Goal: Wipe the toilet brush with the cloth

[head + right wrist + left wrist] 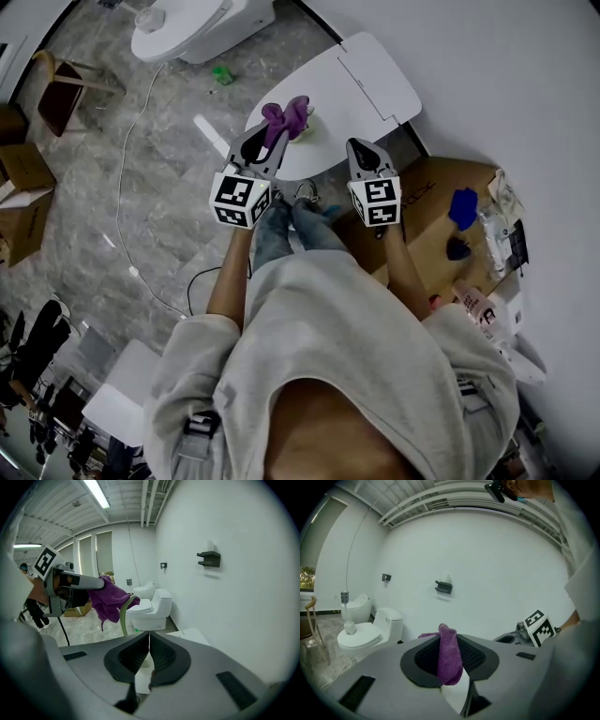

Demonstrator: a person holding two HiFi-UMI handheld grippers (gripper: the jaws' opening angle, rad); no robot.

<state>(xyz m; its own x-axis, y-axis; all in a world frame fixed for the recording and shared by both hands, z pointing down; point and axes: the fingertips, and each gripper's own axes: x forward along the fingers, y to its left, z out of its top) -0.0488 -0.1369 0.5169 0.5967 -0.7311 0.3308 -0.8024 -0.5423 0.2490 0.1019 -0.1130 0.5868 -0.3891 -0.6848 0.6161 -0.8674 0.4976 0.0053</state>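
The left gripper (450, 641) has its fingers (426, 660) clamped on the cloth (450, 660). The cloth is purple and nubbly like terry, folded into a thick wad. The wad stands upright between the two ribbed pads. Its rounded top pokes out past the fingertips and a flap trails off to the left finger's side. Its lower end hangs back toward the gripper's body.

From the head view the cloth (289, 114) bunches just beyond the tips of the left gripper (265, 145), above a white panel (370, 80). The right gripper (362, 148) is held level with it, well apart to the right, and nothing sits at its tips.

The right gripper (149, 637) shows its fingers (164, 656) pressed together with only a hairline seam between them, holding nothing. Off to the left of those fingers, the cloth (108, 602) droops in loose folds from the left gripper's tips. A thin pale-green curved stem (123, 616) lies against the cloth and runs down from its folds. Whether that stem is the brush's handle I cannot tell, and no brush head is plain in any view. A white toilet (154, 609) stands beyond the cloth, farther along the wall.
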